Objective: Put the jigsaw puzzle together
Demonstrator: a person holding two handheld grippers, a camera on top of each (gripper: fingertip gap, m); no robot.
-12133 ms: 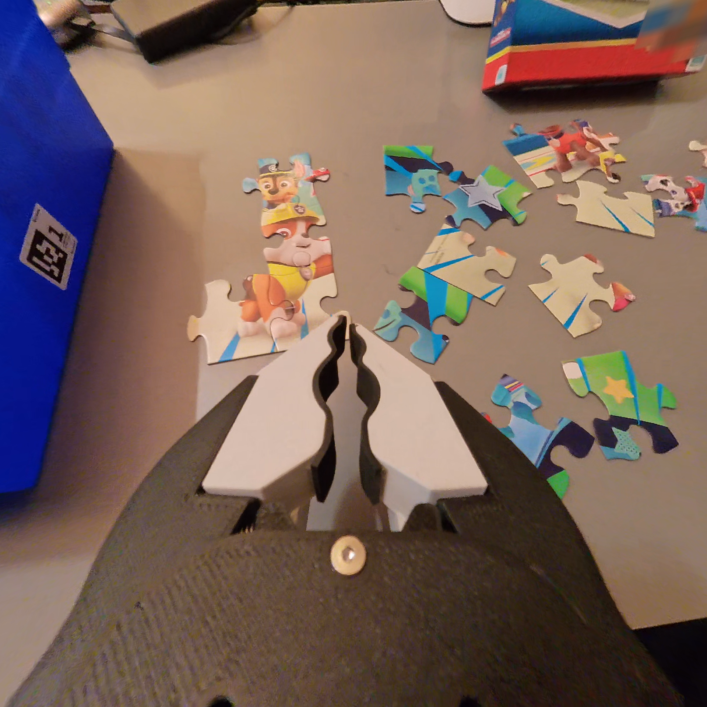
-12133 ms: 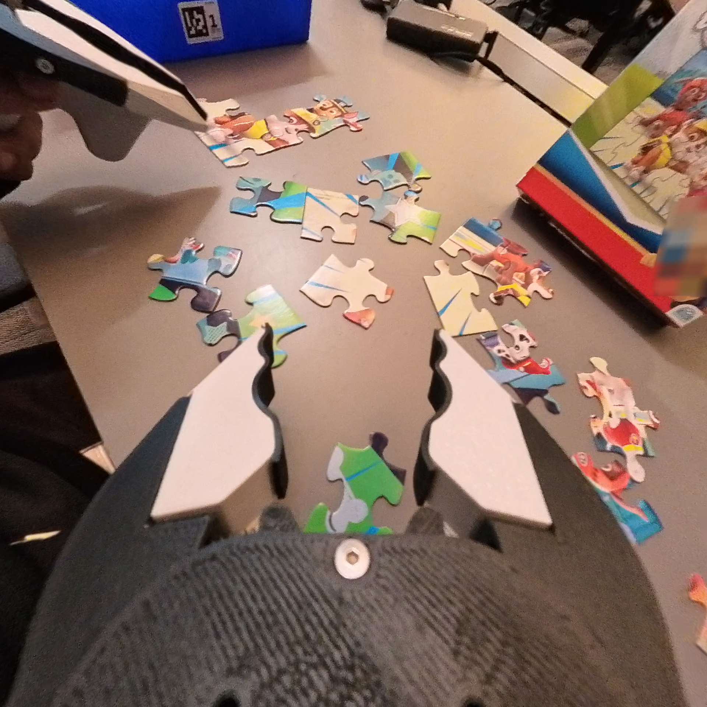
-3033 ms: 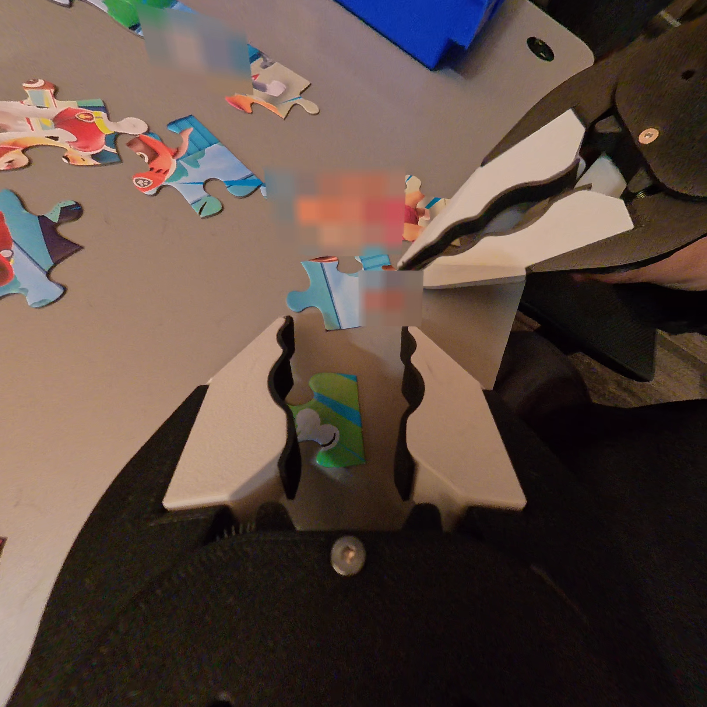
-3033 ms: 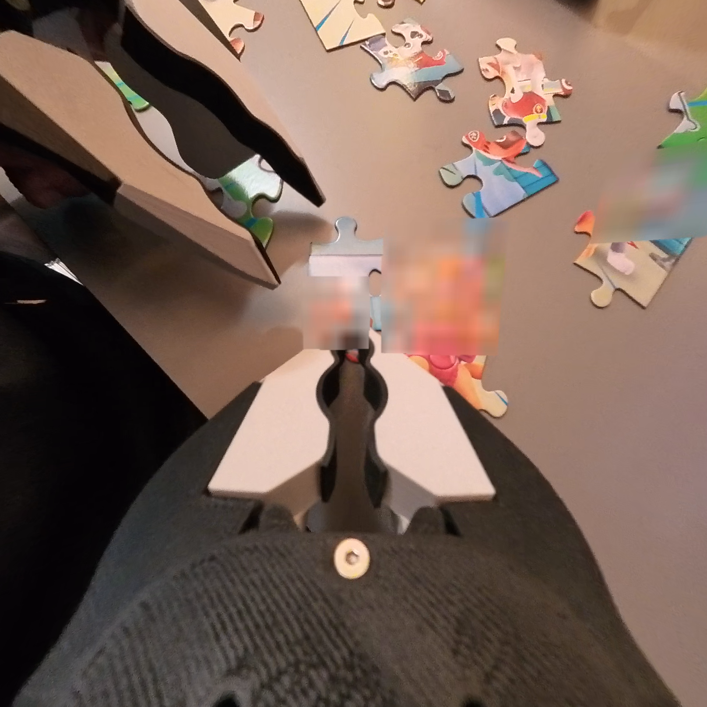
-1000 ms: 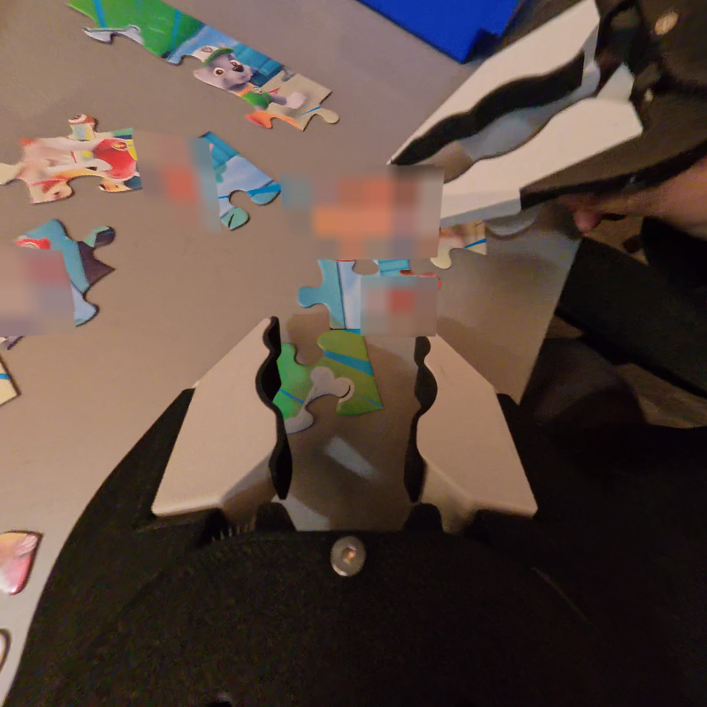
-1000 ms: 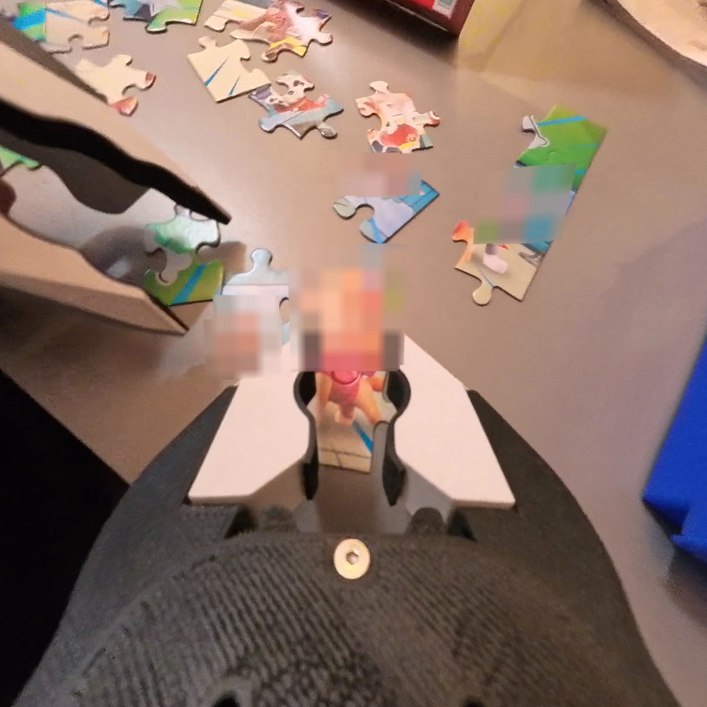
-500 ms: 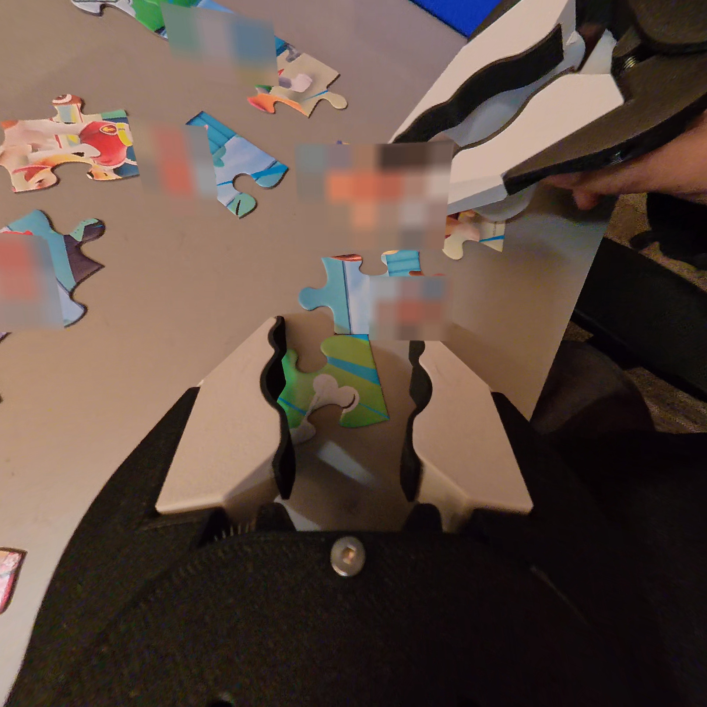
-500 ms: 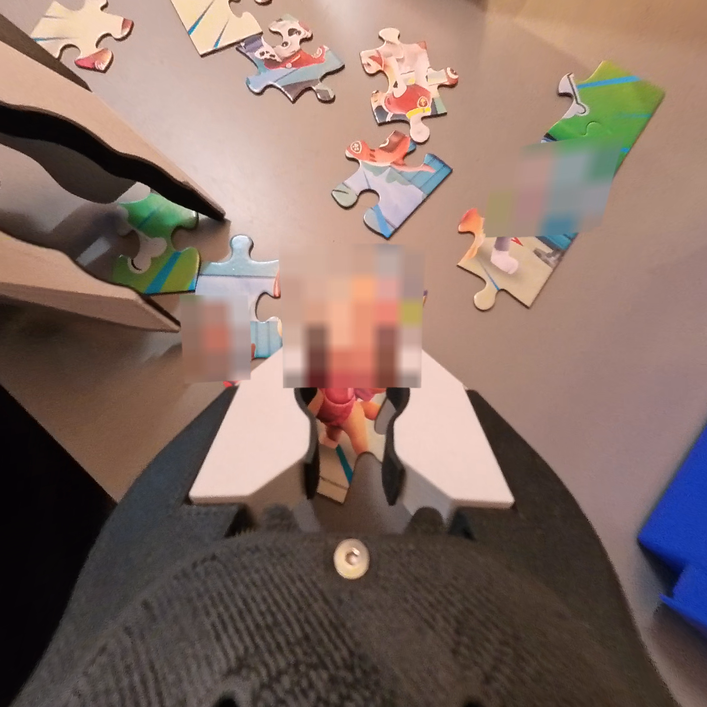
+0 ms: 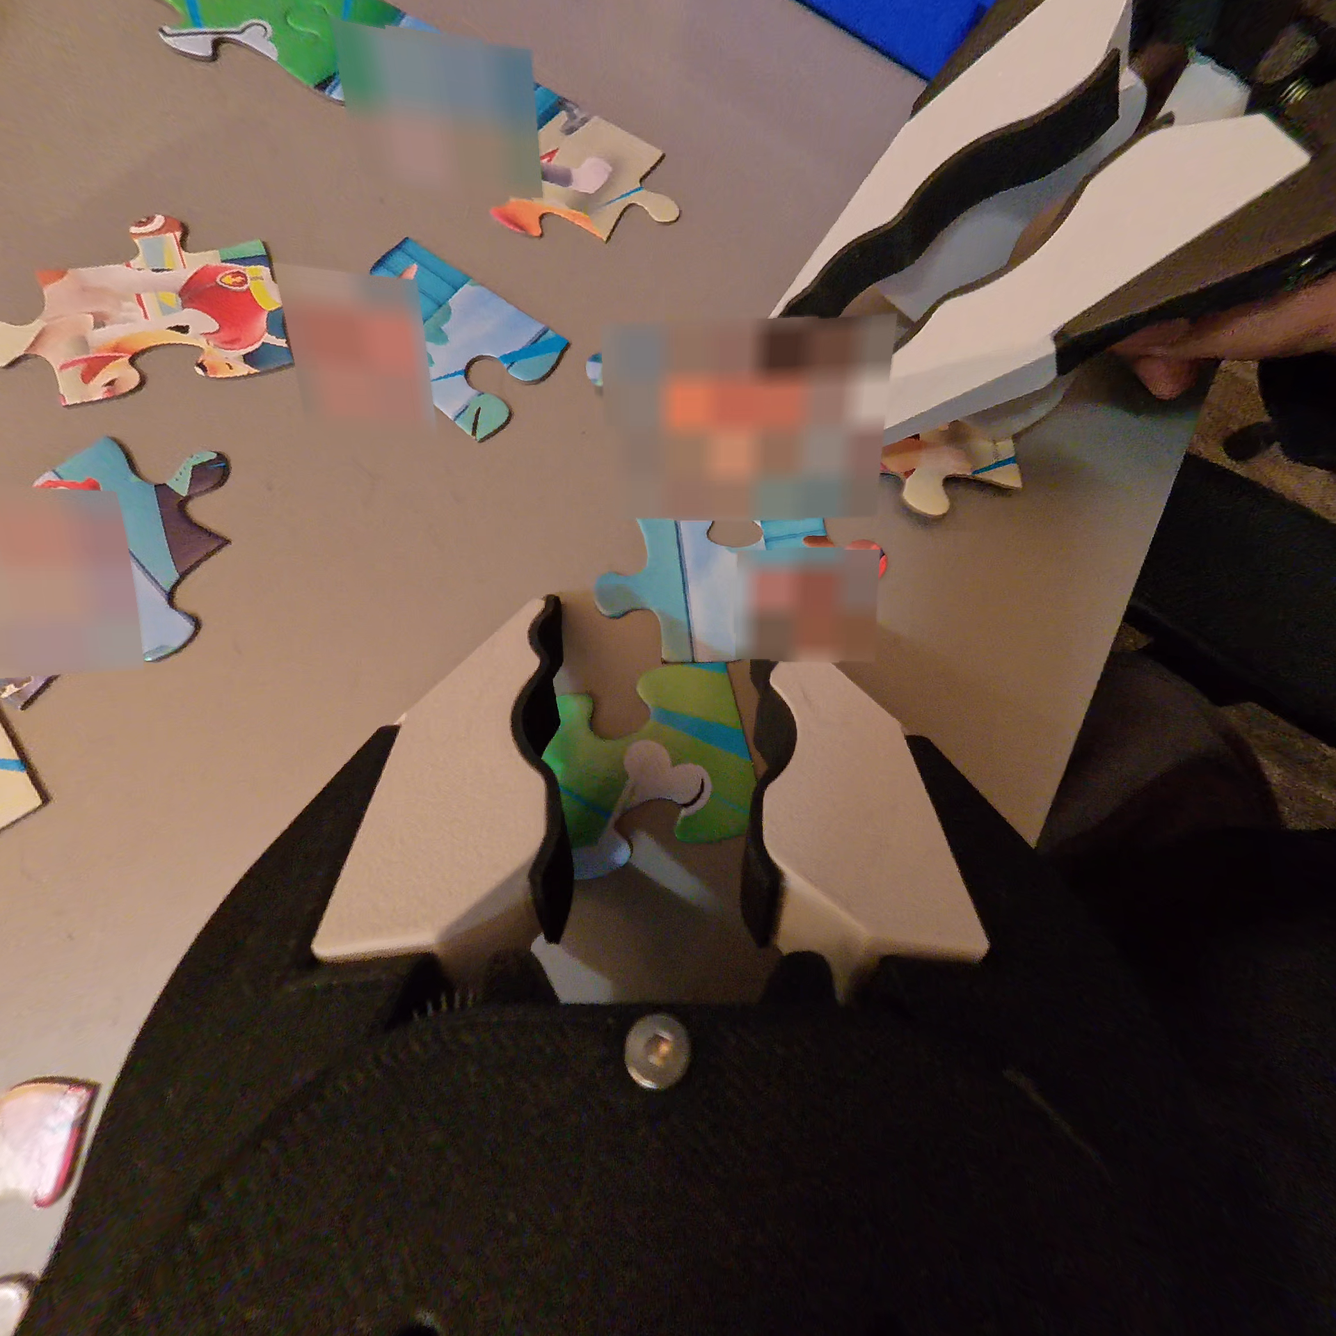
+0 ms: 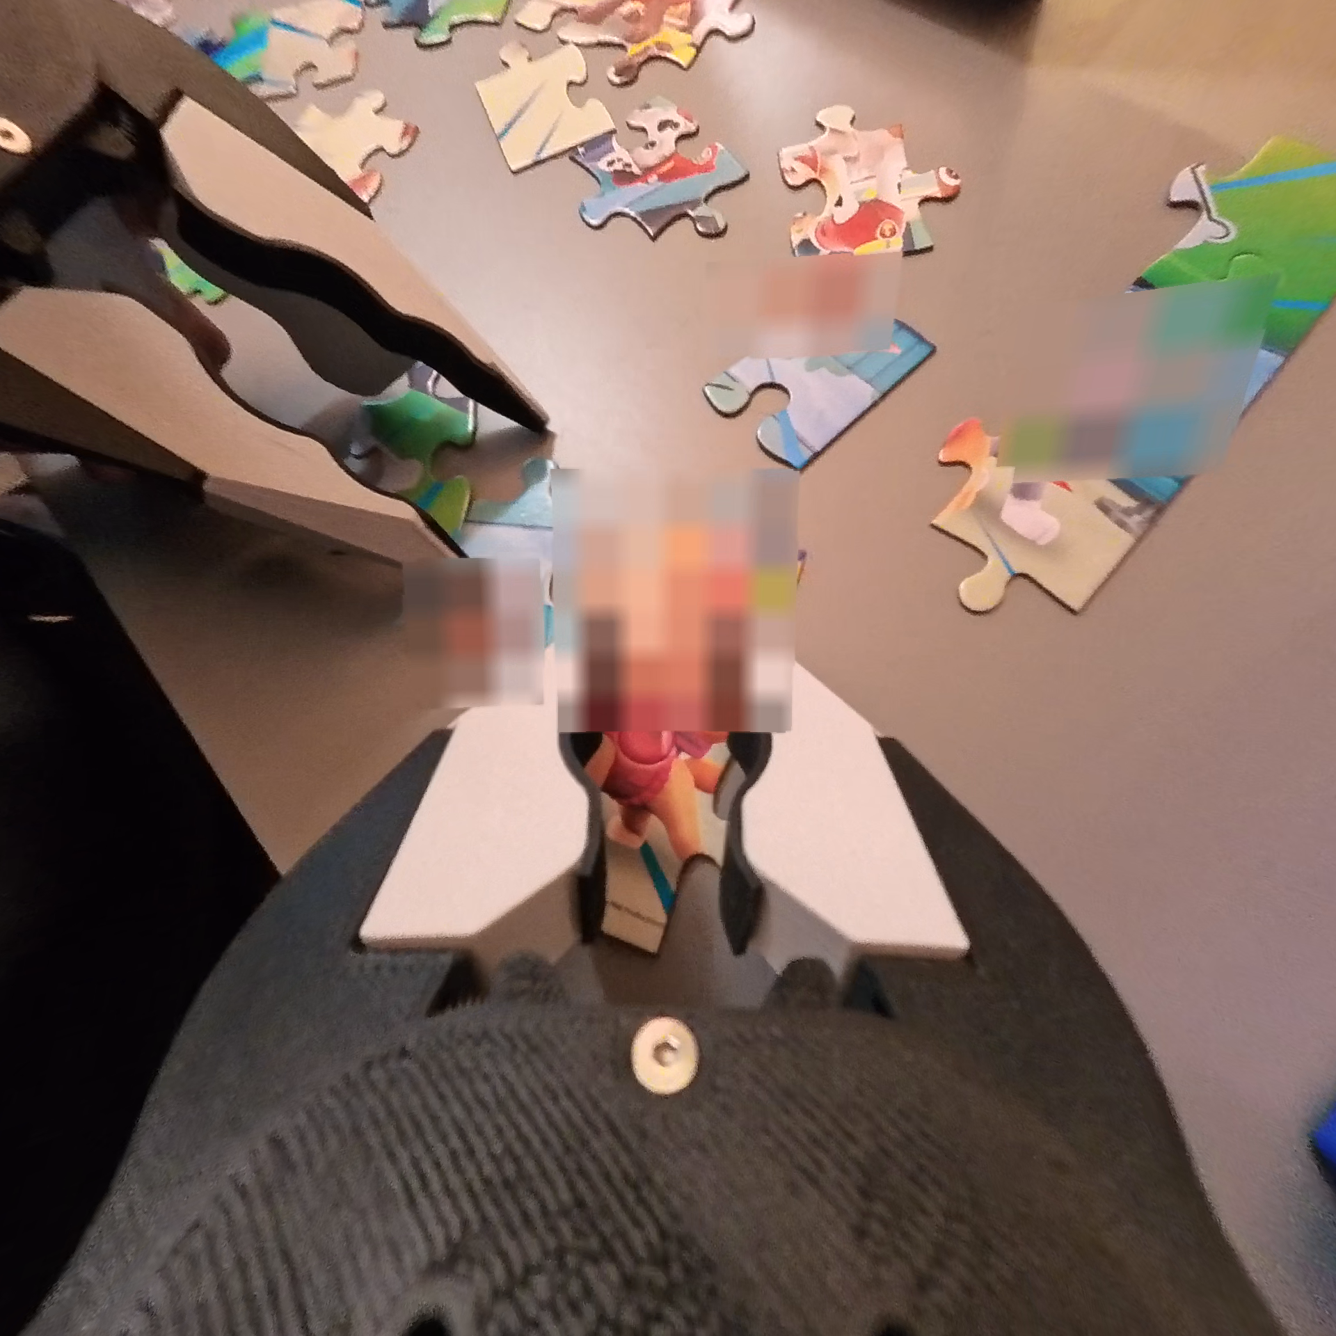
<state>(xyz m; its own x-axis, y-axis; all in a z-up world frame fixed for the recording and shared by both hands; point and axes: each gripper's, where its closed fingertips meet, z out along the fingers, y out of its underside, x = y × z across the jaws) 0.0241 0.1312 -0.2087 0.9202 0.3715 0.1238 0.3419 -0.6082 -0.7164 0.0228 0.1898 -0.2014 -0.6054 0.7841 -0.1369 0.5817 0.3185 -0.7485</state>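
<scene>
The left tool [image 9: 654,651] has narrowed around the green cardboard puzzle piece with blue stripes [image 9: 672,752] since a second ago; the piece lies flat on the grey surface [image 9: 361,549] between the two fingers, its left edge meeting the left pad, while a sliver of surface shows beside the right pad, so the tool reads as partly open rather than clamped; the piece now sits closer under the light-blue puzzle piece [image 9: 679,585] near the surface's near edge than it did a second ago. The right tool [image 10: 661,744] stands narrow over an orange-and-pink cartoon puzzle piece [image 10: 651,802] lying between its fingers; whether the pads press it cannot be told, since a blurred patch covers the tips; it has come lower and nearer than a second ago. Loose pieces lie scattered toward the far edge; a blue box corner [image 9: 889,29] shows at the far side, its contents not visible.
</scene>
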